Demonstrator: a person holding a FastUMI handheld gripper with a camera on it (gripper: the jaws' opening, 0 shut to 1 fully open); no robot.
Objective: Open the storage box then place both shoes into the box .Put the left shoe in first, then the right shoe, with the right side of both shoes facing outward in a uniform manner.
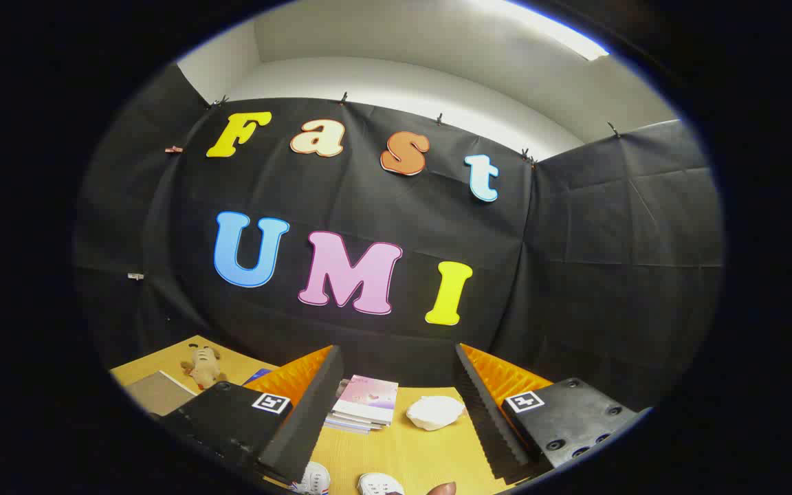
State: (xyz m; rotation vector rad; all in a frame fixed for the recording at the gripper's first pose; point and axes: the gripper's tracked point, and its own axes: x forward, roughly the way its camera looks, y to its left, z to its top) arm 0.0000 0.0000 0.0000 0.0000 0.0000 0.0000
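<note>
The tongs are hanging spread wide, gripping nothing. Two white canvas shoes are lying on the yellow wooden table just below them, prob. light & soft; taking the heel collar seems best.

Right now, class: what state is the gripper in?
Gripper: open, fingers spread wide, holding nothing; stack of books and white crumpled object lie beyond them.

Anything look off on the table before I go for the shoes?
Nothing damaged or spilled. The gripper hangs open over the table, fingers apart. Ahead lie a crumpled white wad, a stack of books and a plush toy. Two white shoes' tips sit below.
</note>
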